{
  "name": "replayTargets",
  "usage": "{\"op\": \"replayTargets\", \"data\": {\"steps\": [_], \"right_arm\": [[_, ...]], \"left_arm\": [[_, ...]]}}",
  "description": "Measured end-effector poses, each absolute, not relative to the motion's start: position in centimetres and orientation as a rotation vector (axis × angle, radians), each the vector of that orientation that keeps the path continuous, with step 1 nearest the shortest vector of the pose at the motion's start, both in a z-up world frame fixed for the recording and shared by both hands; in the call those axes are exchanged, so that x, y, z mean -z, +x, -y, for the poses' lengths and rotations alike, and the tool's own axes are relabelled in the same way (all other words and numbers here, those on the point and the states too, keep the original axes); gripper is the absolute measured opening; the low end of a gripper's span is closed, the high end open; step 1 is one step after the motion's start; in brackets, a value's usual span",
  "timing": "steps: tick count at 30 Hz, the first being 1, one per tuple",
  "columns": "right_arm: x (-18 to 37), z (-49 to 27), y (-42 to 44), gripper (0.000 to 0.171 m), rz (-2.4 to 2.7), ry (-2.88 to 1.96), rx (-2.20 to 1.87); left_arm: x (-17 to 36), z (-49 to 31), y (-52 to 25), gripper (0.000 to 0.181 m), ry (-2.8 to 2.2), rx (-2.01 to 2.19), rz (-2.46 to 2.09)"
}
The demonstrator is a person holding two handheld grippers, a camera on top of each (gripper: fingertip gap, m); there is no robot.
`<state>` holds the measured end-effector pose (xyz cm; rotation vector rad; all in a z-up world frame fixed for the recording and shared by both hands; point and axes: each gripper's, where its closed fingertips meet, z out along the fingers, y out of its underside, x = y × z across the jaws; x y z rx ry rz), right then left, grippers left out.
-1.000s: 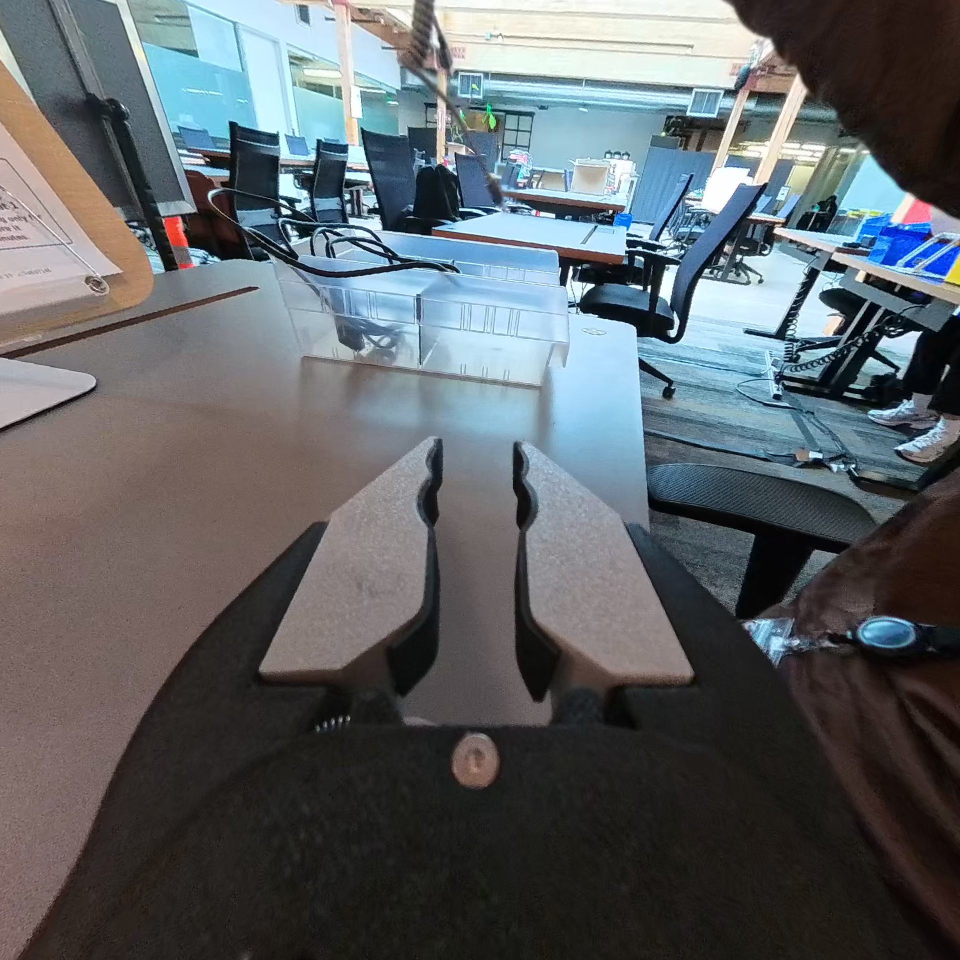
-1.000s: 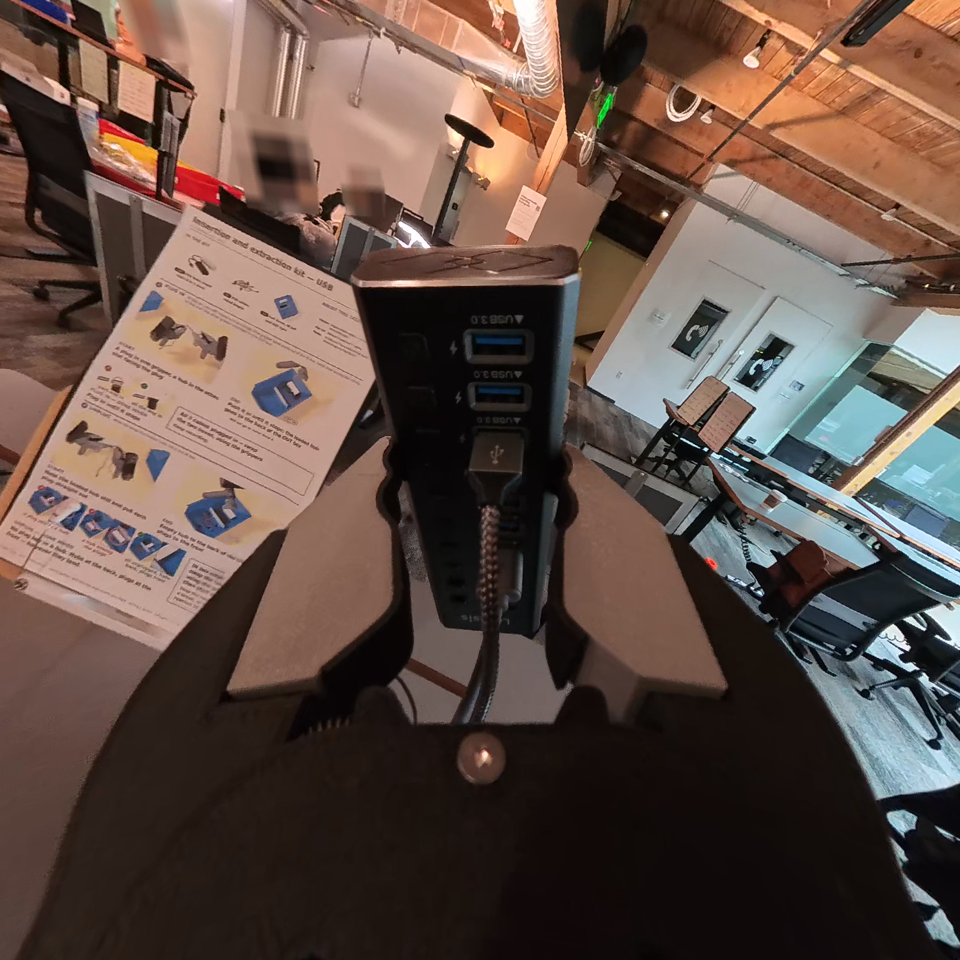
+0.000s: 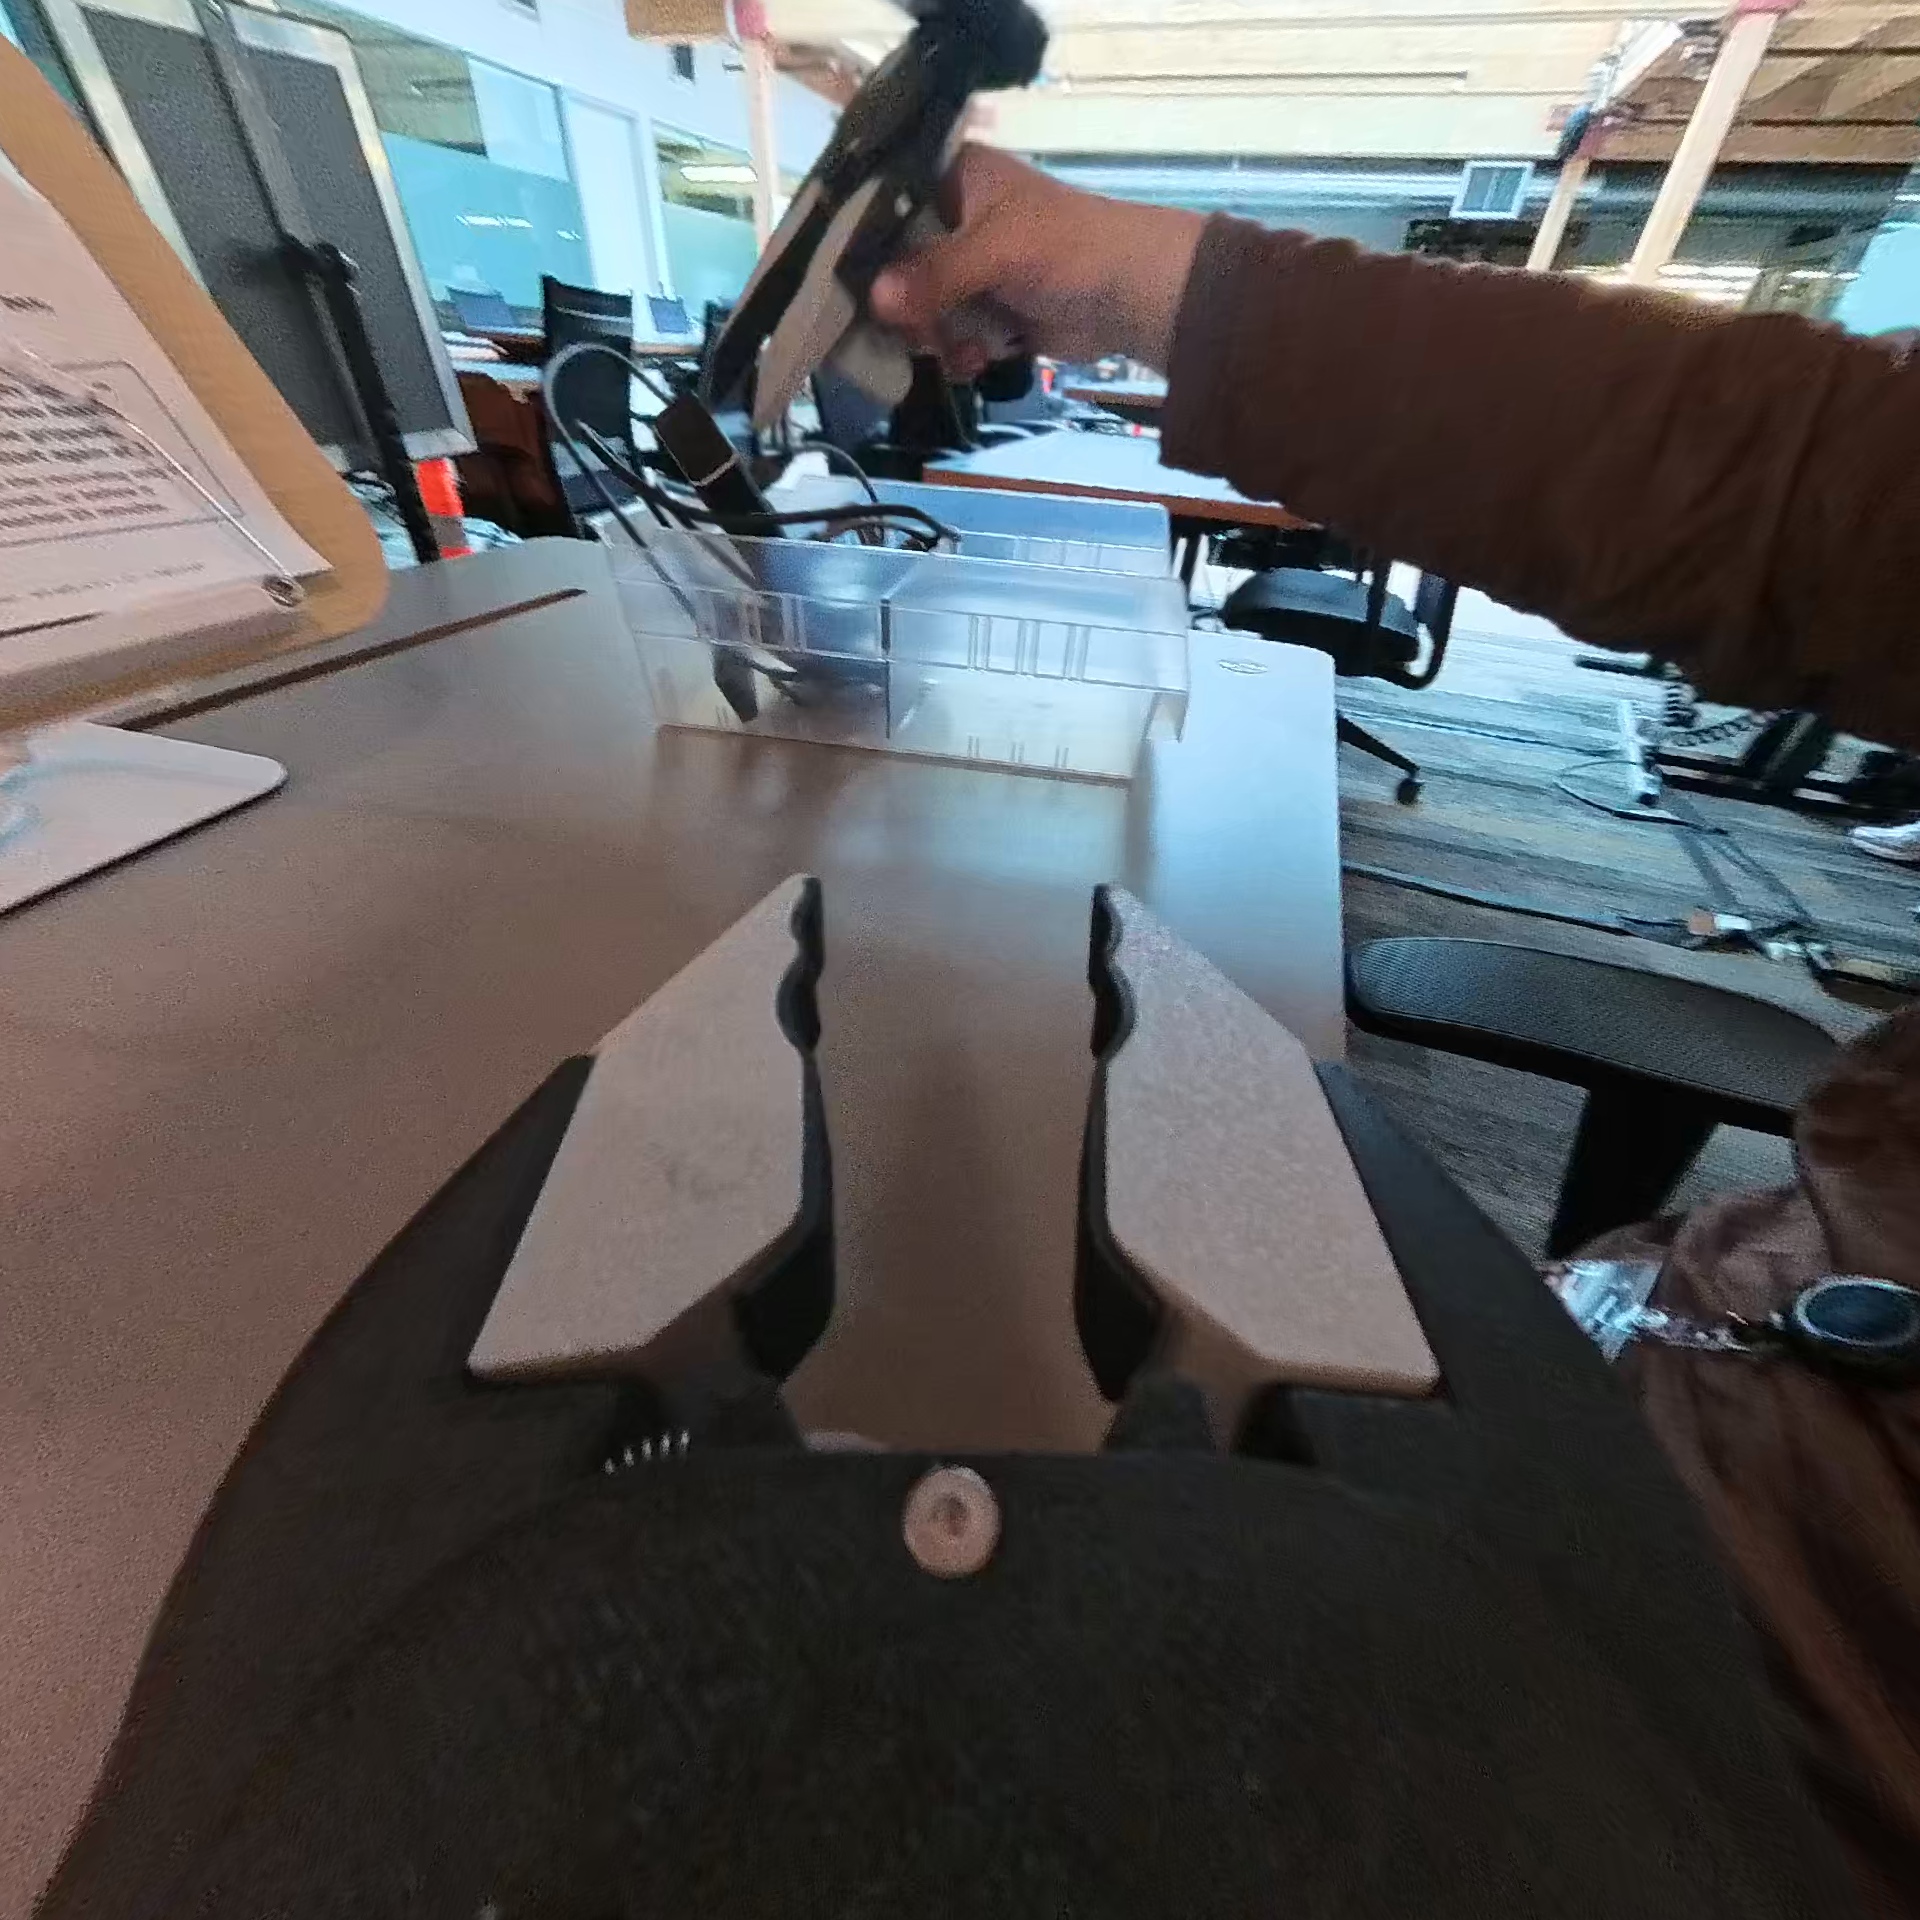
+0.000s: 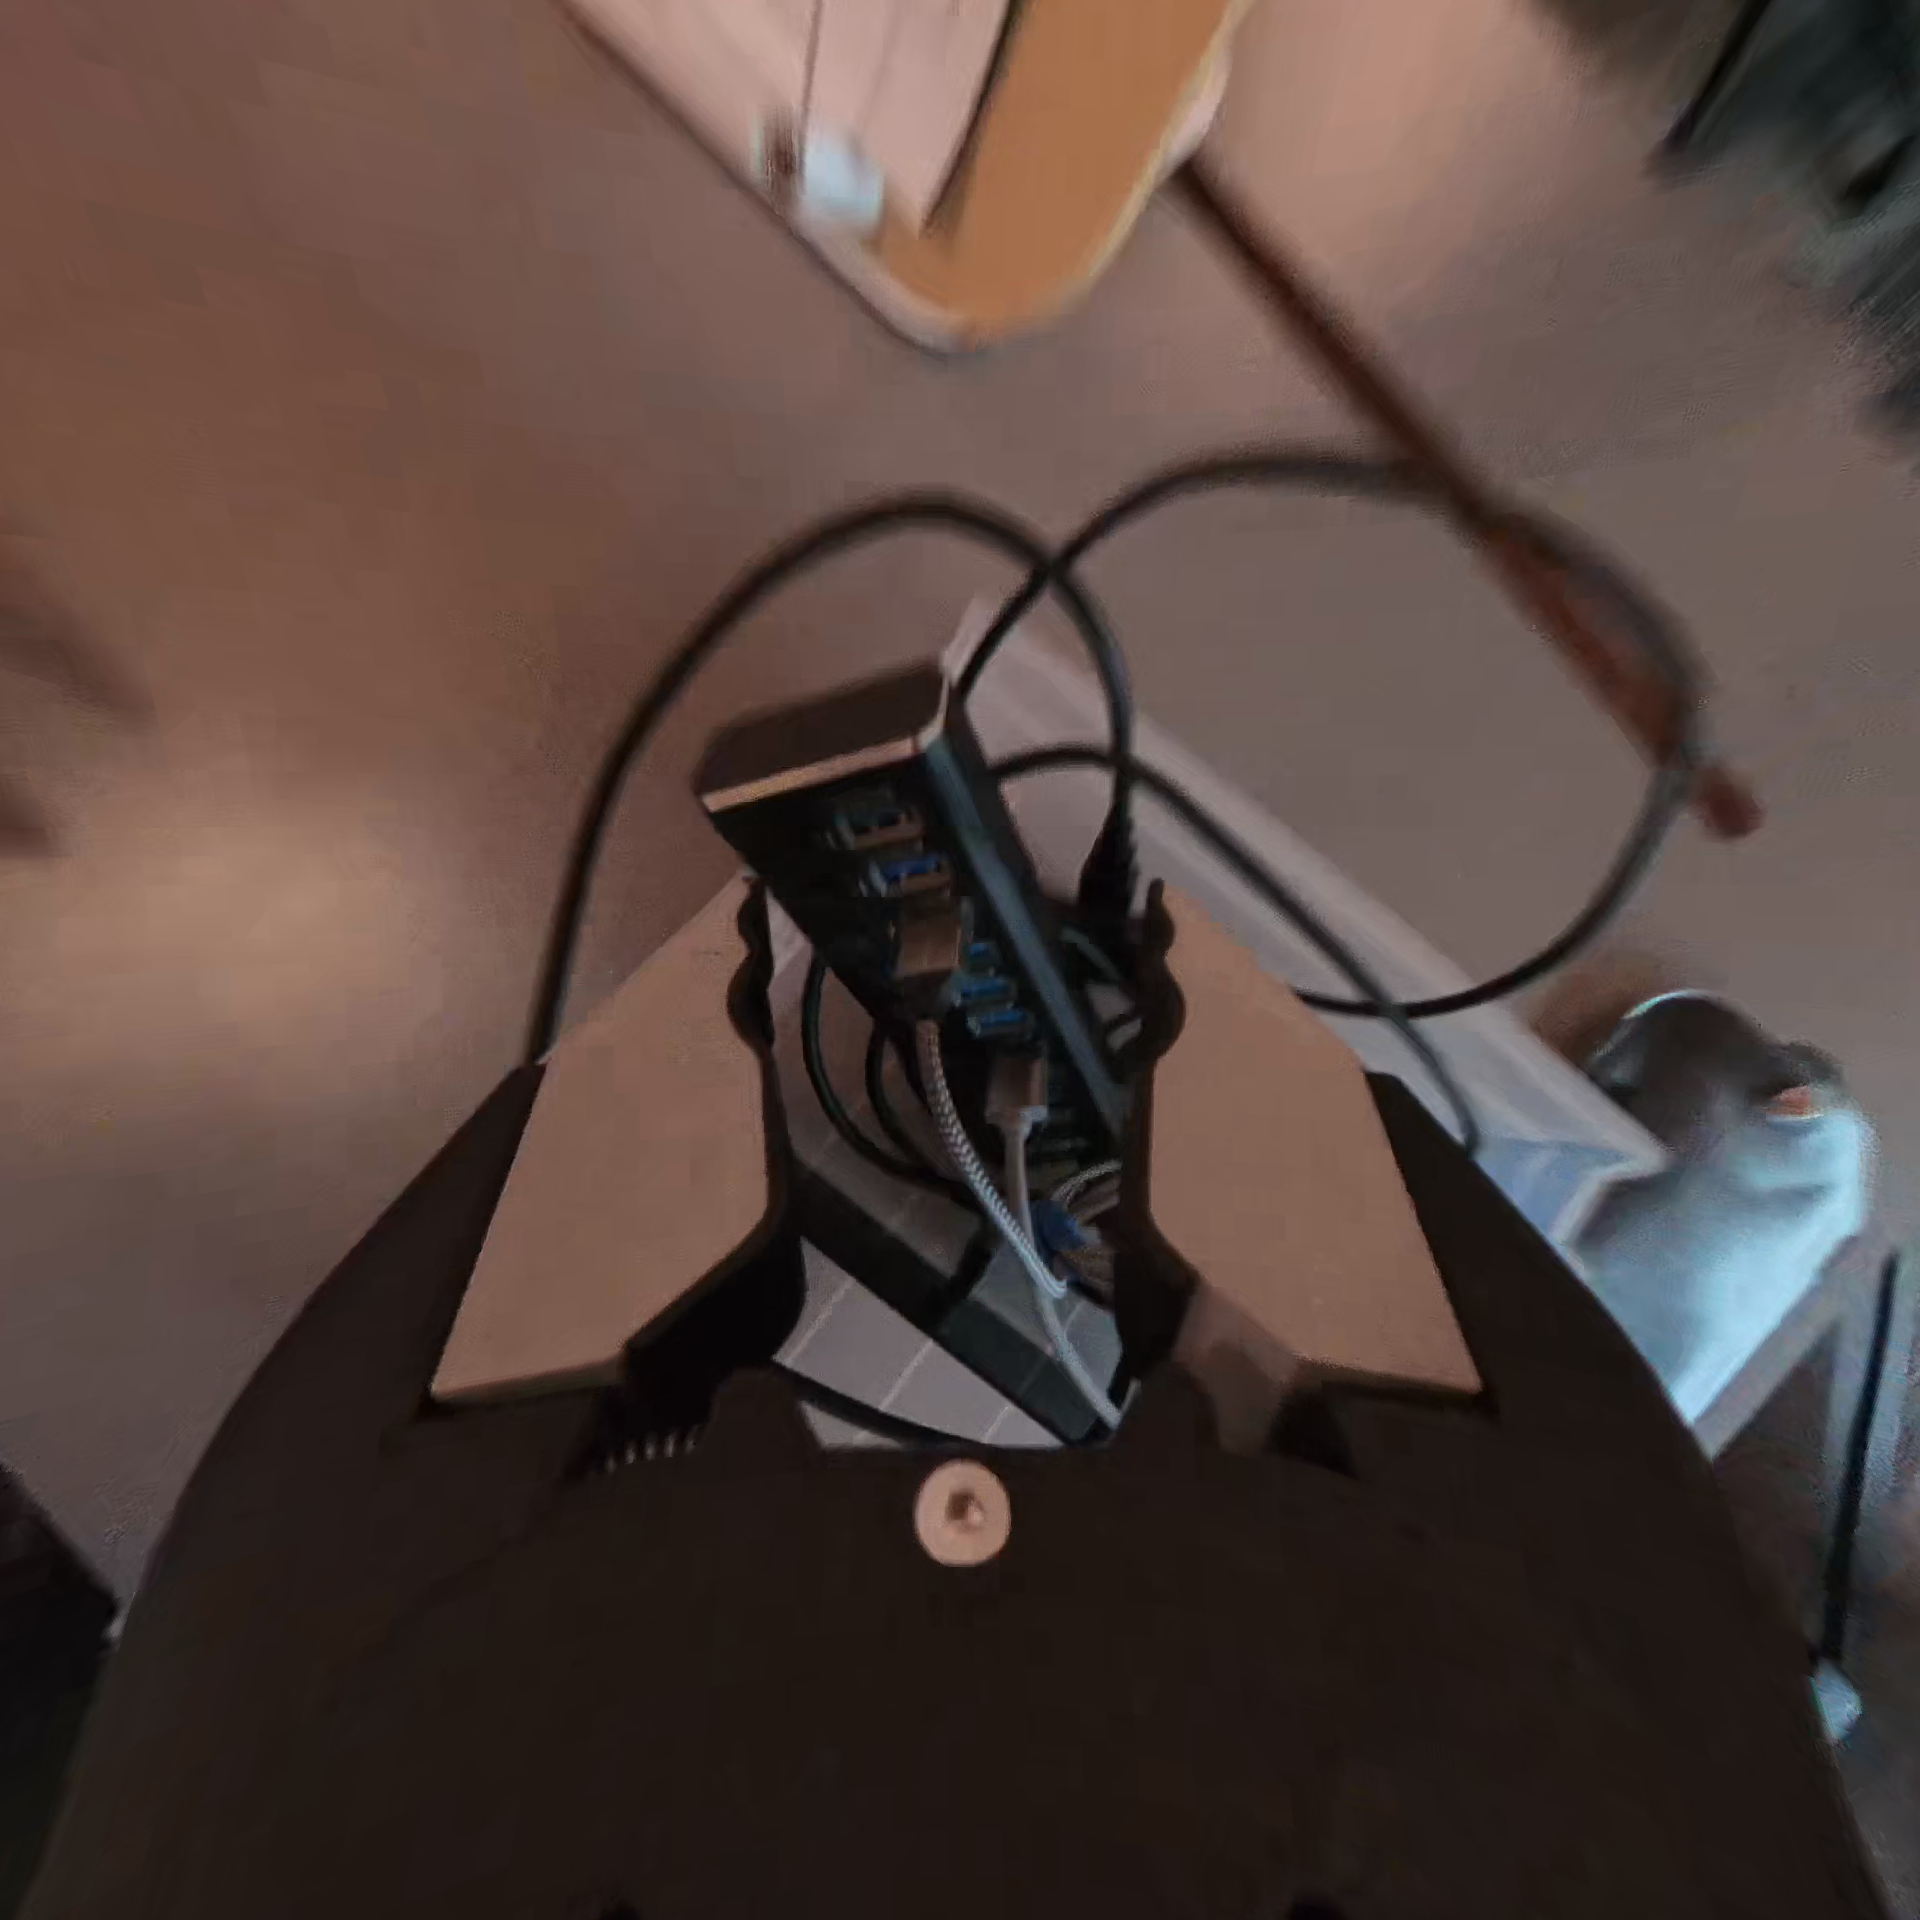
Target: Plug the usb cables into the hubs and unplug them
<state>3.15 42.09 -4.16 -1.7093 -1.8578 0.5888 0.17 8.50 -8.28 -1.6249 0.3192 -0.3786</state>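
My left gripper [image 3: 951, 914] is open and empty, low over the brown table [image 3: 416, 935]. A hand holds my right gripper [image 3: 748, 374] tilted down over the left compartment of a clear plastic bin [image 3: 1029, 644]. The dark USB hub [image 3: 707, 457] leans into that compartment below its tips, among black cables. In the right wrist view, blurred, the right gripper [image 4: 951, 925] is open. The hub [image 4: 831, 769] stands tilted between the spread fingers, and neither finger seems to touch it. A braided cable [image 4: 961, 1132] is plugged into it, and a white cable [image 4: 1023, 1174] sits lower down.
A paper sheet on a wooden stand [image 3: 125, 468] with a white base [image 3: 125, 800] stands at the left. The table's right edge [image 3: 1325, 831] borders a black office chair [image 3: 1621, 1018]. A brown sleeve [image 3: 1558, 436] reaches across above the bin's empty right compartment. The left gripper's tips are roughly 35 cm from the right gripper's.
My right gripper has swung from holding the hub upright to pointing down over the bin, and its jaws have opened off the hub. My left gripper's jaws have opened wider.
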Motion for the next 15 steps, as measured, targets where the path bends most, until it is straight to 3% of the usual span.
{"op": "replayTargets", "data": {"steps": [3, 7, 12, 15], "right_arm": [[-2.0, -40.6, 4.2, 0.07, 1.625, -1.616, -0.743], [-6.1, -33.6, 8.5, 0.085, 1.447, -1.405, -1.12], [-0.9, -28.8, 13.9, 0.112, 1.35, -1.418, -1.235], [3.8, -28.0, 15.7, 0.122, 1.335, -1.523, -1.182]], "left_arm": [[7.6, -7.9, -0.4, 0.072, -1.583, 0.326, -0.279], [5.5, -5.5, -1.1, 0.082, -1.656, 0.397, -0.194], [1.0, 0.8, -4.7, 0.082, -1.696, 0.321, 0.013], [1.6, 5.4, -8.4, 0.084, -1.775, 0.136, 0.121]]}}
